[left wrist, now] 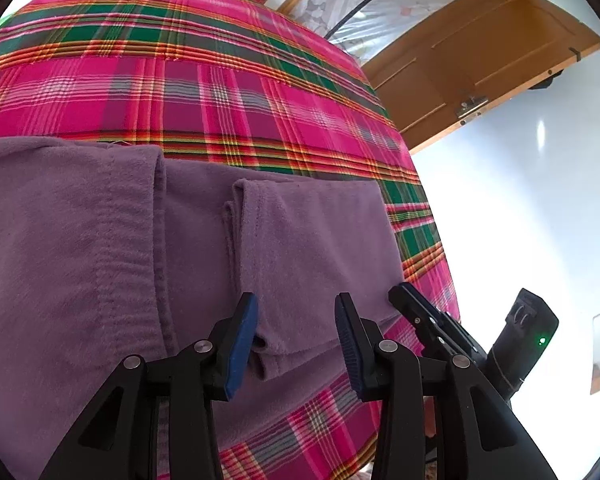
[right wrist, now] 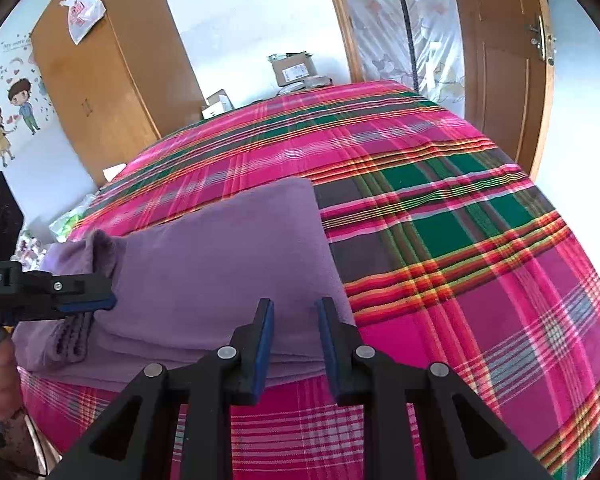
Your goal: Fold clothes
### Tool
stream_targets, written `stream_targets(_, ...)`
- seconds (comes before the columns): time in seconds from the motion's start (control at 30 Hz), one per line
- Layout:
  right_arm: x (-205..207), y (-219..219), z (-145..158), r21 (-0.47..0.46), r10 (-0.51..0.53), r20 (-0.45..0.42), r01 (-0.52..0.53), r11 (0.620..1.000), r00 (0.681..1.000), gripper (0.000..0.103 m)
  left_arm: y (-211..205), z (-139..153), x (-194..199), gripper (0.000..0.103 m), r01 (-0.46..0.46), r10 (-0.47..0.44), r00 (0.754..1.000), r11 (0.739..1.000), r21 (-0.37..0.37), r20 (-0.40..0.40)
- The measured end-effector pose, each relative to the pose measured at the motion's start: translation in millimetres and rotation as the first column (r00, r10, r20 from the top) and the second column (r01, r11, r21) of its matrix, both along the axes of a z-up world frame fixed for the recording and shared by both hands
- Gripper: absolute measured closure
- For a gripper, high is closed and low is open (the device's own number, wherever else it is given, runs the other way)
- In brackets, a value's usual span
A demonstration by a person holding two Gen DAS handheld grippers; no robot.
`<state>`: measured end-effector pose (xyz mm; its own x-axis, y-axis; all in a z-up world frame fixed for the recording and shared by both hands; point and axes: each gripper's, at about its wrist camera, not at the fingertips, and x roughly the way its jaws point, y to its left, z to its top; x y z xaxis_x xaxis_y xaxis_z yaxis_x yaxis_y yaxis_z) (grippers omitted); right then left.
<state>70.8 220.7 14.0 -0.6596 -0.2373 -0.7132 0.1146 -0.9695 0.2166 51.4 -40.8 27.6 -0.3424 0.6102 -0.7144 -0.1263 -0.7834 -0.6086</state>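
Folded purple fleece garment (left wrist: 292,232) laid on pink plaid bedcover (left wrist: 220,92). Left gripper (left wrist: 296,344) held apart above its hem; right gripper (right wrist: 294,340) likewise parted, nothing clamped.

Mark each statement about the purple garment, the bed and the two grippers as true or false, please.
1. The purple fleece garment lies on a plaid bedspread. True.
2. The left gripper is clamped shut on the garment. False: its jaws stand open, and no pad presses on the fabric.
3. The right gripper has its jaws apart. True.
4. The garment is green. False: it is purple.
5. A wooden door stands beyond the bed. True.
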Motion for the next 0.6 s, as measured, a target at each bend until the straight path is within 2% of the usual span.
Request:
stream_targets(0.13,7.7,-20.2,10.1,0.024,0.037,-0.046,-0.036,0.999,0.998,0.079,-3.3,8.0,5.1,0.061,0.0,0.0,1.0,1.0,0.016,-0.022)
stream_targets(0.2,6.2,-38.4,12.7,0.015,0.096,-0.059,-0.095,0.995,0.994,0.079,-7.9,12.2,8.8,0.061,-0.012,0.013,0.999,1.0,0.026,-0.033)
stream_targets(0.43,-2.9,-100.2,8.6,0.023,0.264,-0.05,-0.263,0.964,0.963,0.079,-39.2,28.8,24.0,0.061,-0.09,0.093,0.992,0.995,0.04,-0.086)
stream_targets(0.6,1.9,-121.3,-2.3,0.046,0.304,-0.022,-0.303,0.952,0.952,0.078,-62.0,32.8,28.2,0.061,-0.163,0.164,0.981,0.986,0.024,-0.101)
